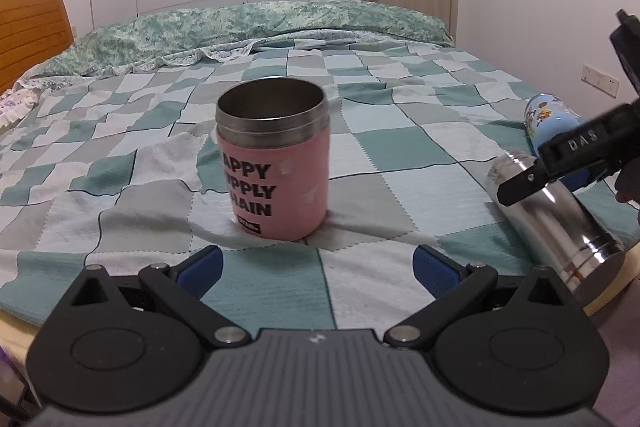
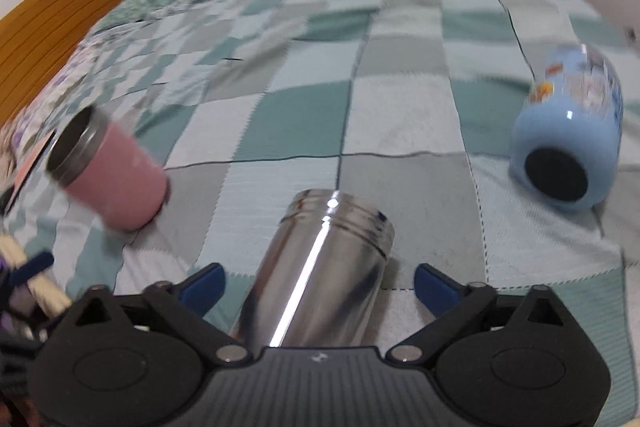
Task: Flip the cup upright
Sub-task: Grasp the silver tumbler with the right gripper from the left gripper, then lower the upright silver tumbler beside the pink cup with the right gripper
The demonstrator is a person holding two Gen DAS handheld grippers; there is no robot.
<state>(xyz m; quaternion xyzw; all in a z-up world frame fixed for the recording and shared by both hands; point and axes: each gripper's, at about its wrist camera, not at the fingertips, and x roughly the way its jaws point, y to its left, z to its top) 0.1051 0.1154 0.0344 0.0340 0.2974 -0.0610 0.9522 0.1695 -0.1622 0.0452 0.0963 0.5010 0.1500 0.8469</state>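
Note:
A pink cup [image 1: 276, 163] with a steel rim and black lettering stands upright on the checked bedspread, mouth up; it also shows in the right wrist view [image 2: 112, 175]. My left gripper [image 1: 318, 267] is open and empty, a short way in front of it. A silver steel cup [image 2: 316, 267] lies on its side, mouth pointing away. My right gripper [image 2: 318, 285] is open with its jaws on either side of the silver cup, not closed on it. The silver cup [image 1: 560, 219] and right gripper also show at the right of the left wrist view.
A light blue cartoon-print cup [image 2: 572, 143] lies on its side at the right, base toward me; it also shows in the left wrist view [image 1: 550, 119]. A rumpled green quilt [image 1: 256, 23], a wooden headboard [image 1: 32, 23], wardrobes and a door stand behind.

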